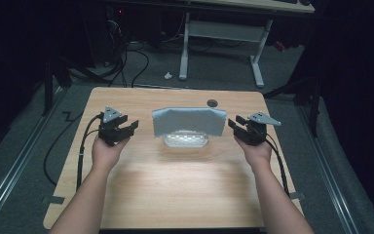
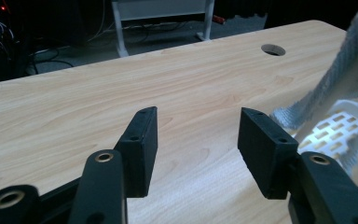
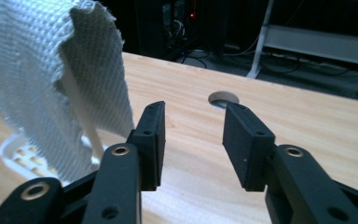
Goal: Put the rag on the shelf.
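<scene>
Black hand-held gripper (grey three-cornered plate, trailing cable), bare forearms.

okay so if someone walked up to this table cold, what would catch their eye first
Probably the grey cloth draped over a white slotted rack at the middle of the wooden table. Next, the left gripper and right gripper flanking it, both open and holding nothing.

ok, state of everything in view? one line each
grey cloth: draped over the white rack, hanging, held by neither gripper
white slotted rack: on the table, mostly covered by the cloth
left gripper: open, nothing between the jaws
right gripper: open, nothing between the jaws
</scene>
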